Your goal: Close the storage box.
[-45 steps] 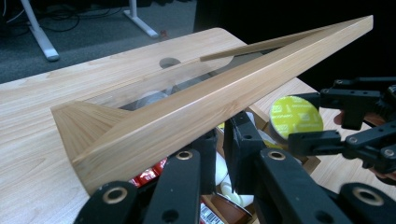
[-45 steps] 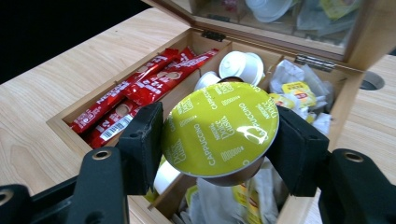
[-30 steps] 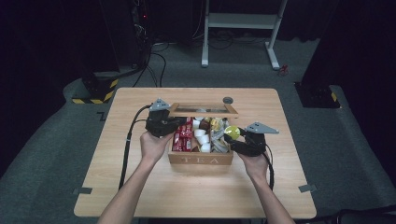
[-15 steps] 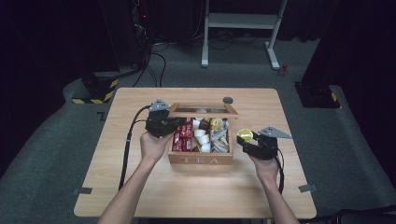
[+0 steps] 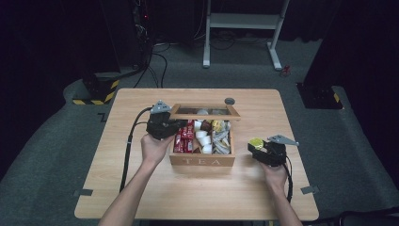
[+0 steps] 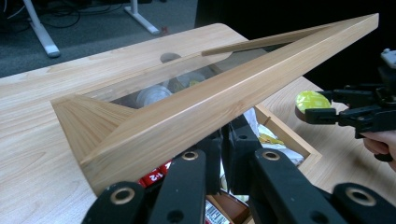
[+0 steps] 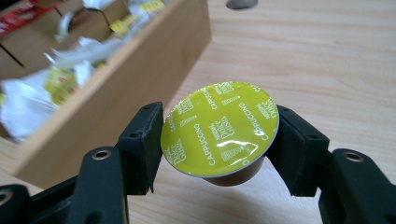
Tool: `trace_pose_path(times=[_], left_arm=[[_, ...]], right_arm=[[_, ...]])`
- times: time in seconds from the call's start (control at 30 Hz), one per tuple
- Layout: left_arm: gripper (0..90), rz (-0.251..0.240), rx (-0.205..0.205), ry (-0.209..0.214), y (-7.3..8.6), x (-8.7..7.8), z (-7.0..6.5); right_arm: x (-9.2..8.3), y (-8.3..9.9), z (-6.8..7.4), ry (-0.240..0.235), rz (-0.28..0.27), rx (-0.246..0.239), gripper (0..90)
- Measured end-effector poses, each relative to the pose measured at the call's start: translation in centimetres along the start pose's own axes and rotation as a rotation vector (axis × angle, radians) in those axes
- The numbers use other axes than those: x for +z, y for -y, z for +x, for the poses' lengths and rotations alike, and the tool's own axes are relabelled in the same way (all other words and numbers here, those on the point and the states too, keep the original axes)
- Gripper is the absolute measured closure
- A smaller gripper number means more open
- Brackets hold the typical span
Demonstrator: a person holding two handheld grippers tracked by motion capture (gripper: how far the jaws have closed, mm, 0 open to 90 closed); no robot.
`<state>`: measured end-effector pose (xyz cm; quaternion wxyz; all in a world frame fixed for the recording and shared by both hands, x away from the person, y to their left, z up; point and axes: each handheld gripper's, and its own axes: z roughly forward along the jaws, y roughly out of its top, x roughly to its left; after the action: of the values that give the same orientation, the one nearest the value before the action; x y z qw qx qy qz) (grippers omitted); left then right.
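Capsule [image 7: 219, 133], foil lid up, sits pinched in the right tool [image 5: 263, 151] right of the tea box [image 5: 202, 160], apparently just above the tabletop [image 5: 197, 197], while the left tool [image 5: 164, 127], pressed together, grips the box's lid [image 6: 224, 107].

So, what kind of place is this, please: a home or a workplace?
Probably a lab or studio set up for recording, not a home. A lone wooden table stands on grey carpet, black curtains surround it, and cables and a metal stand lie behind.

Left gripper [image 5: 175, 126] fingers clamped shut; right gripper [image 5: 254, 146] fingers gripping.
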<state>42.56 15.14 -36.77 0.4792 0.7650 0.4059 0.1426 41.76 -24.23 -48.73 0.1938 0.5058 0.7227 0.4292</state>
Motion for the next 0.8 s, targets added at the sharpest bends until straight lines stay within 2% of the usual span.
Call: trace_pose_path(times=[0.1, 0.2, 0.8], left_arm=[[86.5, 0.002, 0.003, 0.001, 0.2, 0.0, 0.0], [86.7, 0.006, 0.012, 0.003, 0.4, 0.0, -0.1], [87.8, 0.009, 0.012, 0.016, 0.6, 0.1, -0.1]], right_arm=[[0.4, 0.5, -0.3, 0.014, 0.018, 0.012, 39.4], [0.8, 0.7, -0.5, 0.024, 0.035, 0.003, 39.4], [2.4, 1.6, -0.9, 0.034, 0.099, -0.003, 38.6]])
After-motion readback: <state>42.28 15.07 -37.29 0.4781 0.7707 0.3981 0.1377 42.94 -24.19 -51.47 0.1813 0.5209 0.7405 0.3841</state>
